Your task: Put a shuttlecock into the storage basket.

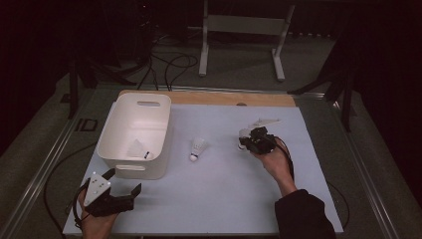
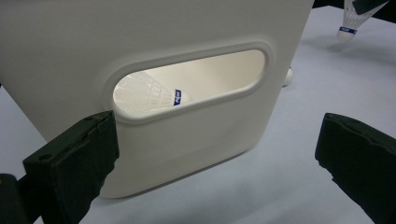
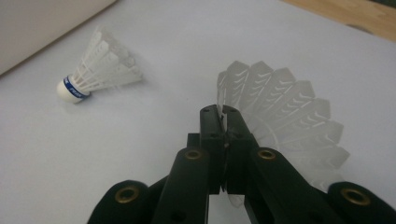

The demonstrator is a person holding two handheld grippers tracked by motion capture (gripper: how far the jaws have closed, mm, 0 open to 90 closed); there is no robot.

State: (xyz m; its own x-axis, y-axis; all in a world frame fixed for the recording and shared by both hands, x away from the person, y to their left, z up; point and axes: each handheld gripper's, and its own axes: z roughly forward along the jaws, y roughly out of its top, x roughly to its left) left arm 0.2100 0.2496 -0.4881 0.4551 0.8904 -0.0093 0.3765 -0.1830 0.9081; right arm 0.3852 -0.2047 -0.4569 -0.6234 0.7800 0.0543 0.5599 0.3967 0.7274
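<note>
My right gripper (image 1: 247,141) (image 3: 223,114) is shut on the feather skirt of a white shuttlecock (image 1: 245,132) (image 3: 289,116), just above the table's right-centre. A second shuttlecock (image 1: 198,148) (image 3: 100,65) with a blue band lies on its side in the middle of the table. A third shuttlecock (image 1: 138,149) (image 2: 154,95) lies inside the white bin (image 1: 134,112) (image 2: 187,28) and shows through its handle slot. My left gripper (image 1: 124,181) (image 2: 215,130) stands open just in front of the bin's near wall, nothing between its jaws.
The white tabletop (image 1: 224,199) has bare room in front of and between the grippers. A wooden strip (image 1: 209,97) runs along the far edge. Beyond it stand a white frame (image 1: 239,30) and cables (image 1: 169,64) on the floor.
</note>
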